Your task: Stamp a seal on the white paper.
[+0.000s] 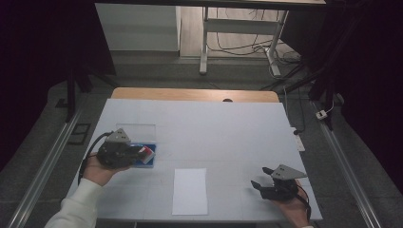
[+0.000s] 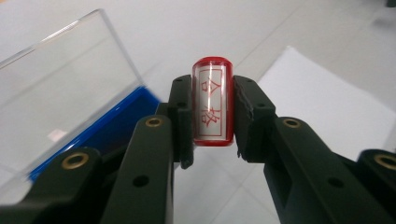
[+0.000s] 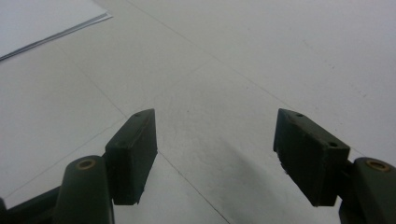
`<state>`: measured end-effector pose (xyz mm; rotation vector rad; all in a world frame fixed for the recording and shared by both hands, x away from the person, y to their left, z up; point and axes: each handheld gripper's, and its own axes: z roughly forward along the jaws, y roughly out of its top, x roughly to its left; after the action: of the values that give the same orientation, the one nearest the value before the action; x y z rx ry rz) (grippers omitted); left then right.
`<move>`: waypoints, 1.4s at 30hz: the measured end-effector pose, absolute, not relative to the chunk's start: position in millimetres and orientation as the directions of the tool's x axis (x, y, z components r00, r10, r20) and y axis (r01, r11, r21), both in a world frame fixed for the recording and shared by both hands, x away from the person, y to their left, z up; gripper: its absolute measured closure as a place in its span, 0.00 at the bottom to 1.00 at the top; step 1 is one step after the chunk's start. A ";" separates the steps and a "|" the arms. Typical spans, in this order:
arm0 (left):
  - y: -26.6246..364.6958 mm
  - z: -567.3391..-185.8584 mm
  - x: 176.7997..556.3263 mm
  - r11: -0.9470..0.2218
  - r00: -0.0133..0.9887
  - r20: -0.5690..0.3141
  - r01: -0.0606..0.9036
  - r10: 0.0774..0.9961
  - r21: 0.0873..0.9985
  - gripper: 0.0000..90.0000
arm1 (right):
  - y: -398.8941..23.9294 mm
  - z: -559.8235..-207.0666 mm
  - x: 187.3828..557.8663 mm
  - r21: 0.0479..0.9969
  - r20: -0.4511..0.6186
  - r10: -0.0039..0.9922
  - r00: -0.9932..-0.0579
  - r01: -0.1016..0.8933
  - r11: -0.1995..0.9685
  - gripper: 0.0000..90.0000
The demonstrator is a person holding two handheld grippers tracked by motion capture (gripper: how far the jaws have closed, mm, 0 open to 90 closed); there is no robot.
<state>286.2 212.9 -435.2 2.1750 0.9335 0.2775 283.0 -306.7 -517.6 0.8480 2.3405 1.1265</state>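
High view, left gripper (image 1: pixel 142 153): you hold it at the left of the tabletop (image 1: pixel 228 128), its fingers pointing right over the blue box (image 1: pixel 148 160).
High view, stamp (image 1: pixel 148 152): a small red-and-white piece sits at the finger ends, above the box.
High view, box lid (image 1: pixel 136 130): clear, swung open toward the far side.
High view, sheet of paper (image 1: pixel 190 191): it lies flat near the front edge, between your two hands, touching neither gripper.
High view, right gripper (image 1: pixel 259 184): it sits low at the front right, well apart from the box.
Left gripper view, fingers (image 2: pixel 180 121): clamped on the stamp (image 2: pixel 212 108) from both sides; it stands upright, its red characters facing the camera.
Left gripper view, box (image 2: pixel 100 133): below and left of the stamp, with the lid (image 2: pixel 60 88) raised.
Left gripper view, paper (image 2: pixel 327 107): beyond, to the right.
Right gripper view, fingers (image 3: pixel 133 151): wide apart, with bare tabletop (image 3: pixel 219 93) between them.
Right gripper view, paper (image 3: pixel 42 18): its corner lies at the upper left.
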 end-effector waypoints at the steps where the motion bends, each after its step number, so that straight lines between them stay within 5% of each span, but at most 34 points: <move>1: 210.1 -434.0 284.9 -0.465 0.718 -0.085 0.531 0.691 0.709 0.78 | -306.8 -517.6 283.0 0.801 -0.095 0.674 -0.732 0.346 0.489 0.33; 42: 137.6 -435.2 268.1 -0.567 0.846 -0.096 0.431 0.525 0.702 0.78 | -307.4 -517.2 282.8 0.795 -0.100 0.672 -0.734 0.347 0.497 0.33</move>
<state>268.1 137.6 -435.2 2.2558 0.6915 0.1577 282.8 -307.4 -517.2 0.8446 2.3466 1.1155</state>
